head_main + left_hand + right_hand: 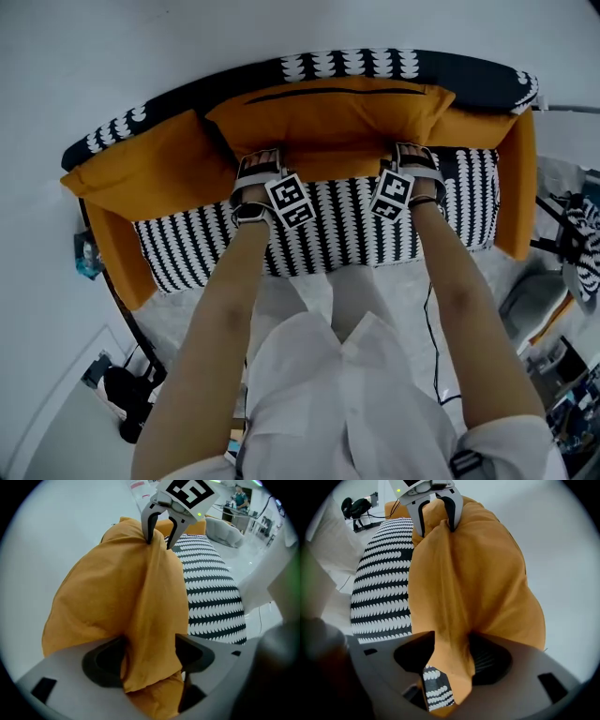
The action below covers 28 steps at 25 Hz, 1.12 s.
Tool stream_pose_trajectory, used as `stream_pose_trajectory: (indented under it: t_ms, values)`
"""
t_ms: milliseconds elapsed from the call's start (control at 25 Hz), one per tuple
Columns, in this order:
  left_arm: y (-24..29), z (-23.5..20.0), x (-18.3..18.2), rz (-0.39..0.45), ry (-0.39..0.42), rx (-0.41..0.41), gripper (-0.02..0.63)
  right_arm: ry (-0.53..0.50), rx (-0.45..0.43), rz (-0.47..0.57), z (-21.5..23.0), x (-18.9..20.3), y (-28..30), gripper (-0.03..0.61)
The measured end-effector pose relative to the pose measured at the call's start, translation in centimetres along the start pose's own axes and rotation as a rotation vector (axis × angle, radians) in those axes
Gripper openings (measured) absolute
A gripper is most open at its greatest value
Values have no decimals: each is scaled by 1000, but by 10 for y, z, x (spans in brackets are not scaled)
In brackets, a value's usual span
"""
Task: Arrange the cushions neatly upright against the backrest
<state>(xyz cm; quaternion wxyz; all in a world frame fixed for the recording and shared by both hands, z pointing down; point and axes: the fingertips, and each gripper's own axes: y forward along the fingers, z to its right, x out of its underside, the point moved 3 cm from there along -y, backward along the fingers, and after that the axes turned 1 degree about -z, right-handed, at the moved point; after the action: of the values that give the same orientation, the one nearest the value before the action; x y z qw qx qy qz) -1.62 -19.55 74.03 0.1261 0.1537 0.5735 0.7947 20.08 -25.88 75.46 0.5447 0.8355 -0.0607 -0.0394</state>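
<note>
The person stands over the sofa with both arms reaching down to the long orange fabric cushion [328,114]. It sits in the middle, along the black-and-white patterned backrest [375,64], with its lower edge on the black-and-white scallop-patterned sofa seat [328,230]. The left gripper [150,654] has a fold of the cushion's cloth between its jaws, but they are spread wide, with a dark gap showing beside the cloth, so it is not pinching. The right gripper [447,654] looks the same: cloth runs up between the parted jaws, which stand loose around it rather than clamped. I'd say this is the letting-go at the end of placing the middle cushion, which looks propped against the back, if a bit slumped. The next move calls for drawing both grippers straight out without snagging the cloth or tugging the cushion forward. After that, the slanting orange cushion at the left end [141,169] and the orange cushion at the right armrest [521,178] seem to need standing up against the back.
</note>
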Motion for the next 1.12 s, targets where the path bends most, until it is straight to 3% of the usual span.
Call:
stream_pose_trajectory:
  t_ms: [200,400,560,760,920,1040,1120]
  values:
    - [-12,7,-3,8,-25,16,379,42,-34,-3,-6,0,-14,307]
    - [-33,-3,-8,35,-65,30,382,124,-34,3,1,-2,-37,313]
    - [-61,-12,-12,67,-115,37,380,259,-45,36,7,-3,-70,313]
    - [-113,-23,-3,168,-321,45,380,579,-81,176,18,-15,-126,313]
    - [-165,-33,17,296,-518,44,380,872,-175,379,25,-36,-180,313]
    - [-208,-37,33,405,-656,38,380,1078,-189,533,33,-43,-214,311]
    - [-238,-43,42,499,-761,31,377,1173,-189,634,42,-48,-239,271]
